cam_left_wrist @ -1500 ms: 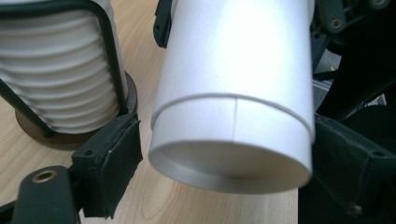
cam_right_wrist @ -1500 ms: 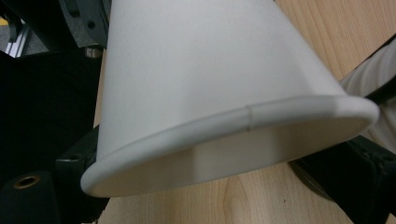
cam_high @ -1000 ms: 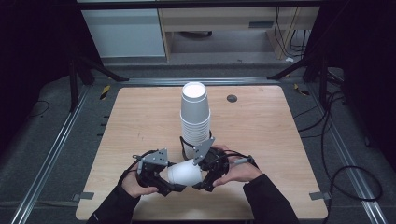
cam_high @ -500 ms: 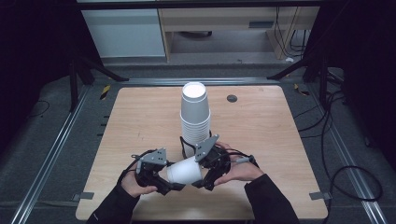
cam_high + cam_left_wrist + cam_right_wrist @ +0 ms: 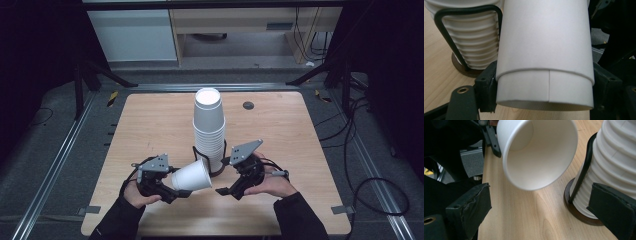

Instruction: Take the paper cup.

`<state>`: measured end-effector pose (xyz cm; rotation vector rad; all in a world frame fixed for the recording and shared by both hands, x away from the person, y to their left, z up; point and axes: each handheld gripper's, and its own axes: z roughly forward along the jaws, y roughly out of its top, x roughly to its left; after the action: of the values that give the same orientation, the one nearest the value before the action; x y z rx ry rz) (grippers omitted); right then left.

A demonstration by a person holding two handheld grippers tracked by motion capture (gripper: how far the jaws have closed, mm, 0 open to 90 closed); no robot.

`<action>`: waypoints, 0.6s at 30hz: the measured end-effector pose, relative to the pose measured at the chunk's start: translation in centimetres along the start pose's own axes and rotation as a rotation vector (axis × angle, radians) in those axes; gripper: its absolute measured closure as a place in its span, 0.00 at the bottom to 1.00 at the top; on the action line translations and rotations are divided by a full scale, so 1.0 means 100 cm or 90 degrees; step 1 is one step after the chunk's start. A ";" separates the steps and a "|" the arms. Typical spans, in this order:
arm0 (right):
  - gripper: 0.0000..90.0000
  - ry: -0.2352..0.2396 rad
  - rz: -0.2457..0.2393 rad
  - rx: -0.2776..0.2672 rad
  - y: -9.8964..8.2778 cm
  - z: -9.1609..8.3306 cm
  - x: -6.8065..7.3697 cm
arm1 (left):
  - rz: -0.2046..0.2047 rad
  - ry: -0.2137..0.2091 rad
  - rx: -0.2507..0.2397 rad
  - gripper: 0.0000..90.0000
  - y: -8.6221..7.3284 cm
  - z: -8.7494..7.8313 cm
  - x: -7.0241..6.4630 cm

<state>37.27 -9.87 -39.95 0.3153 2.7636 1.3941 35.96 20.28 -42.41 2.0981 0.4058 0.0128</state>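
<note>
High view: light wooden table (image 5: 150,130) amid dark grey floor (image 5: 45,150), black surroundings.

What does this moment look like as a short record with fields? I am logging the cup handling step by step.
held thing: one white paper cup, lying sideways, mouth toward the right gripper
left gripper: shut on the cup near its base
right gripper: open, jaws apart, not touching the cup
cup stack: upright in a black wire holder on a round base
table: light wood, small dark disc near the far edge
hands: one on each gripper, at the near edge
</note>
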 end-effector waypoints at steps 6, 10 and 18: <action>0.05 -0.002 0.016 -0.031 -0.008 0.000 0.004 | 0.008 -0.009 -0.028 0.25 0.003 0.001 -0.005; 0.05 0.003 0.023 -0.047 -0.009 0.001 0.005 | 0.021 -0.028 -0.028 0.25 0.006 0.008 -0.012; 0.05 0.031 0.029 -0.063 -0.008 0.006 0.007 | 0.032 -0.039 -0.028 0.25 0.009 0.017 -0.019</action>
<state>36.51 -9.74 -40.87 0.3460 2.7305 1.5628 34.76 17.86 -42.31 2.0598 0.3136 -0.0139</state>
